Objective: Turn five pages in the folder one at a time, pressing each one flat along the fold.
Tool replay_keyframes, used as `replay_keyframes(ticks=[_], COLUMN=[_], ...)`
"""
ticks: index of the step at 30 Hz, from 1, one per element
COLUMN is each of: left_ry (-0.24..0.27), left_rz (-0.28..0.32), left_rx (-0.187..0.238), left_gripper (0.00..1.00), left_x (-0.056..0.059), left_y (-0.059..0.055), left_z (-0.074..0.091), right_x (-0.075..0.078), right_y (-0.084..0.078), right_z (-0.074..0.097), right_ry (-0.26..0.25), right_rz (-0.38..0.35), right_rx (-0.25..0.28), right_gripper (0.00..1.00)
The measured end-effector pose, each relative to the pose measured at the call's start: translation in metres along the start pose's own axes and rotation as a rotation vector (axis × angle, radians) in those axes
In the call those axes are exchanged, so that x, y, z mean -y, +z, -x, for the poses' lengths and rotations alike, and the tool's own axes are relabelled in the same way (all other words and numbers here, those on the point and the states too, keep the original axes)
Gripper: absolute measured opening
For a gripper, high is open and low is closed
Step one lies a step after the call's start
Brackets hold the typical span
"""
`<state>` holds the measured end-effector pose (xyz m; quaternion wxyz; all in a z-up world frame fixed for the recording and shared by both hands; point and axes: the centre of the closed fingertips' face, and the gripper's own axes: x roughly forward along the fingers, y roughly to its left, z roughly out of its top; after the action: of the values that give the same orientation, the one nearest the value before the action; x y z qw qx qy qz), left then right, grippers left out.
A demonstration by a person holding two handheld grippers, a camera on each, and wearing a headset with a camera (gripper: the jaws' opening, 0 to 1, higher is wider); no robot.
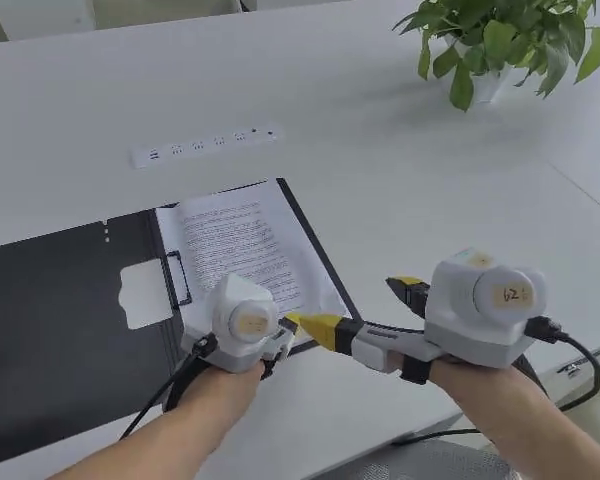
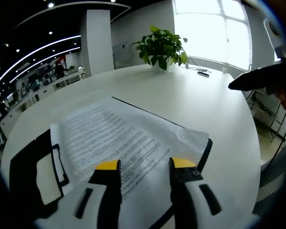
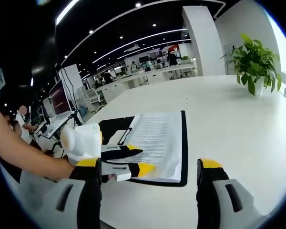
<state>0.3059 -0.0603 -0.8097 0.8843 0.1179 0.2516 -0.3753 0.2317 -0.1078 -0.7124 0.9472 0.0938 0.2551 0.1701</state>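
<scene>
A black folder [image 1: 60, 330] lies open on the white table, its left cover bare. A stack of printed pages [image 1: 242, 245] rests on its right half, held by a clip [image 1: 176, 277] at the spine. My left gripper [image 2: 144, 165] hovers open over the near right corner of the top page [image 2: 114, 143], nothing between its fingers. My right gripper [image 1: 360, 306] stands open and wide just right of the folder's near corner, pointing left at the left gripper [image 3: 133, 160]. The right gripper [image 3: 149, 164] holds nothing.
A flush socket strip [image 1: 205, 143] sits in the table behind the folder. A potted plant [image 1: 500, 45] stands at the far right. The table's front edge [image 1: 380, 440] runs just under both hands. Cables trail from both grippers.
</scene>
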Motion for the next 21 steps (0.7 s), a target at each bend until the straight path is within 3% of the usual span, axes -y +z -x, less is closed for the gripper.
replay_keyframes(ticks=[4, 21], left_ry=[0.002, -0.002], left_rz=[-0.022, -0.087], left_rx=[0.000, -0.021], left_gripper=[0.20, 0.06], left_x=[0.000, -0.011], left_y=[0.000, 0.000], left_z=[-0.001, -0.003], right_x=[-0.001, 0.003], right_y=[-0.003, -0.011], right_z=[-0.003, -0.025], right_ry=[0.006, 0.022], right_rz=[-0.002, -0.023], right_rx=[-0.013, -0.056], right_gripper=[0.81, 0.77])
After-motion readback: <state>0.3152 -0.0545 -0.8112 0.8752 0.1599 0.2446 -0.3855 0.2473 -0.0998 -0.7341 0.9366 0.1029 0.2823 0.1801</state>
